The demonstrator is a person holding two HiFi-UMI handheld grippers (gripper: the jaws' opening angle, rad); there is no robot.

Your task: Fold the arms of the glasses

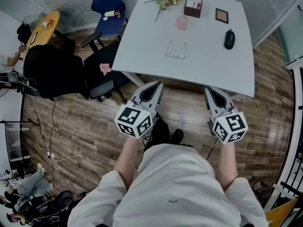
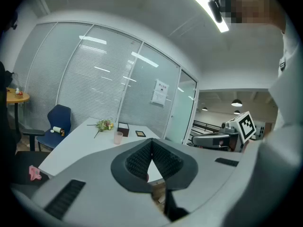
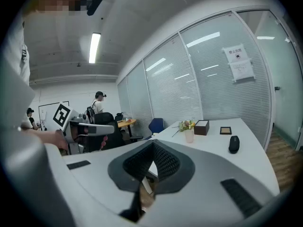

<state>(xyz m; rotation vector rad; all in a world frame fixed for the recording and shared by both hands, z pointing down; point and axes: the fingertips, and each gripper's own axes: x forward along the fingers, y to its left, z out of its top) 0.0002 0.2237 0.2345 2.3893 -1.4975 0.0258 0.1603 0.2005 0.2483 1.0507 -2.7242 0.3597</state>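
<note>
The glasses (image 1: 175, 55) lie on the white worktop (image 1: 142, 46), near its front edge. Their arms are still open and point to 12 o'clock, away from the person. The front with the two lenses runs from 9 o'clock to 3 o'clock.

Both hands are held off the worktop, just in front of its near edge. From the left hand-held gripper (image 1: 155, 86) the glasses are at about 1 o'clock. From the right hand-held gripper (image 1: 209, 91) they are at about 11 o'clock. The left one looks a little nearer to them. Both must go forward over the worktop to get there.

The left hand-held gripper has its jaws pressed together, and there is nothing in them. The right hand-held gripper is the same: jaws together and nothing held. Neither one touches the glasses or the worktop.
</note>
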